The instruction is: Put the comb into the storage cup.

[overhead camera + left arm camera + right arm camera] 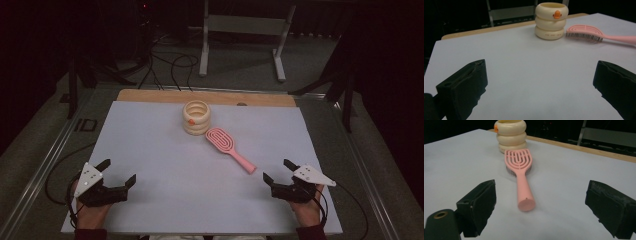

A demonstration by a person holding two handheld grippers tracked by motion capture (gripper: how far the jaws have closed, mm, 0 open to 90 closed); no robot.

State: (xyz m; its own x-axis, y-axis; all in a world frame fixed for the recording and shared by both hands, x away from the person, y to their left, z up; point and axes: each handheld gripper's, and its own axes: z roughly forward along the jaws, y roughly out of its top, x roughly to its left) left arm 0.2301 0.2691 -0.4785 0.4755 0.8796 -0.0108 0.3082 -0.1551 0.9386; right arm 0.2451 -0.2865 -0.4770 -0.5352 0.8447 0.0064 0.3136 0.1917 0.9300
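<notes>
Both grippers empty, apart from the pink hairbrush point(230, 146); brush lies free on the white sheet.

Right gripper point(281, 171) has jaws wide apart, nothing between them, near the handle end; left gripper point(119, 171) likewise spread, well apart; brush lies bristles down, head just beside the cream ringed holder point(196, 117); judged: brush set down or not yet taken; next move calls for closing on the handle.
</notes>
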